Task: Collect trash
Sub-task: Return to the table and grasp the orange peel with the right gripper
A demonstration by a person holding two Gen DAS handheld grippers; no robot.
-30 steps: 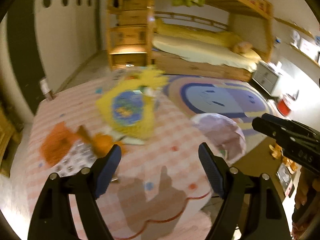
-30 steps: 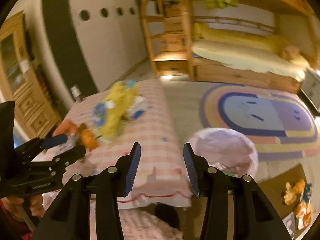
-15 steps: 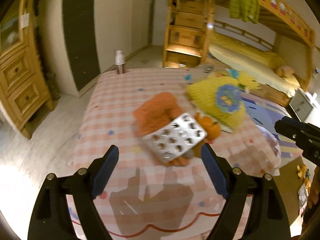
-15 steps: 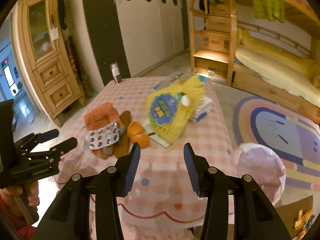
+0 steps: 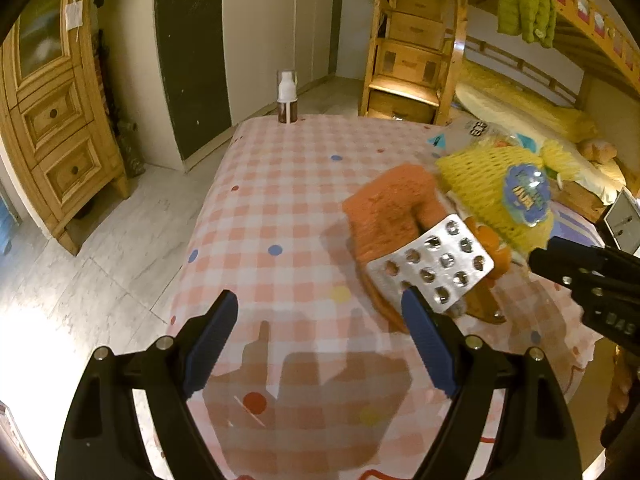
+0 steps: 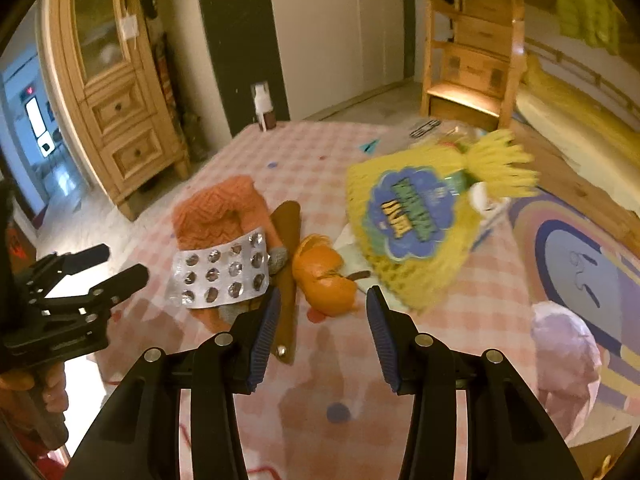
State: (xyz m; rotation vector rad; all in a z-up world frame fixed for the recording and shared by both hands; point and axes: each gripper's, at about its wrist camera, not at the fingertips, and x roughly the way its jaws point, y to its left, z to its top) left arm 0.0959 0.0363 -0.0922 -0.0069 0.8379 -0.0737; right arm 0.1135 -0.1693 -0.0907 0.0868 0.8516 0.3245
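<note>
- Jaws of the right gripper (image 6: pixel 318 332) are seen nearest, parted with nothing between them; they have just been closing a little, and only checked cloth lies in the gap.
- The left gripper (image 5: pixel 320 344) is held wide open and empty over the tablecloth (image 5: pixel 280 216), its shadow cast on the fabric below.
- Compared with a second ago, both views have been swung from the rug and bunk bed toward the clutter, so the trash is now framed close ahead; the approach is judged nearly done and no pick has begun.
- Just beyond the right fingertips an orange peel (image 6: pixel 324 276) is found, touching a brown strap-like strip (image 6: pixel 288 264) on its left.
- A spent blister pack (image 6: pixel 220 272) is propped on an orange knitted item (image 6: pixel 216 208), beside the left gripper's right finger.
- The peel is judged the likeliest first target for the right gripper, the blister pack for the left.
- Farther back a yellow mesh bag (image 6: pixel 412 232) with a blue label is seen, blurred.
- At the far table edge a small bottle (image 5: pixel 287 98) stands upright.
- To the right, off the table, a pale lilac bag (image 6: pixel 564 364) is seen, perhaps the bin liner.
</note>
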